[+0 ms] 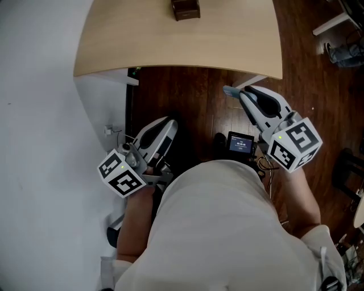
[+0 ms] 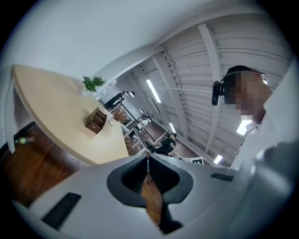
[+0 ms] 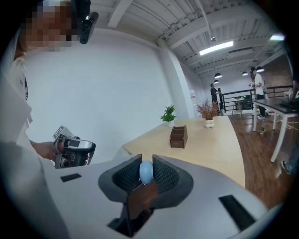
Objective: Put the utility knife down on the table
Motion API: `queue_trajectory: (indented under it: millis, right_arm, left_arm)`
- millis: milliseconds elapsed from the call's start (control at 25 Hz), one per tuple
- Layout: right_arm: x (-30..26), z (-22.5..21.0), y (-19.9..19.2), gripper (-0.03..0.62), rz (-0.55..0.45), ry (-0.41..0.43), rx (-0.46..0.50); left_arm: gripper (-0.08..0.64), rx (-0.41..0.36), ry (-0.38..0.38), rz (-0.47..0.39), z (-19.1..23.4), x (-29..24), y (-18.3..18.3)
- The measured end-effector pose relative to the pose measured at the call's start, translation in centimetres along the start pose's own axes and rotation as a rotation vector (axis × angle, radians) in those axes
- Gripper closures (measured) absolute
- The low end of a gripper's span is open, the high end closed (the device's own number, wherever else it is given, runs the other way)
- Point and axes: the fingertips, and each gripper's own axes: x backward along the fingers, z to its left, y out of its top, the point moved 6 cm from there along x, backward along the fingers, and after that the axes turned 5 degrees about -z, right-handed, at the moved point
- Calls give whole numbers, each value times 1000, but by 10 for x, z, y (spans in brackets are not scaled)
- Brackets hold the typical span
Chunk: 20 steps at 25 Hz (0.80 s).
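pale tabletop (image 1: 170, 51) lies ahead, with a small brown box (image 1: 185, 9) toward its far side. the right hand-held gripper (image 1: 239, 94) is clamped on the blue utility knife (image 3: 145, 172), short of the near edge. the left hand-held gripper (image 2: 148, 161) is closed and empty. i'd carry the knife over the near edge, lower it flat, then let go.

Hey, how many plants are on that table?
2: a green plant at the far end of the table, and a reddish plant just right of it. None seems hidden.
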Motion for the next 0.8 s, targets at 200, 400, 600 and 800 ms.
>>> queue_trajectory:
  millis: [200,400,600,800]
  right_arm:
    - [-42,21,33,518,2,-82,-32]
    - [-31,23,56,518,-32,-147,-29]
    - [-22,33,57,518,-39,-184,-21]
    - [-26,24,61,518,-22,-178,-2]
  left_arm:
    - [555,0,-63,67,32,2,69]
    - [555,-46,-115,117,23,-12,101]
    - [555,-58,-140,145,21,-10,104]
    - [555,-45,-141,137,21,-13,99]
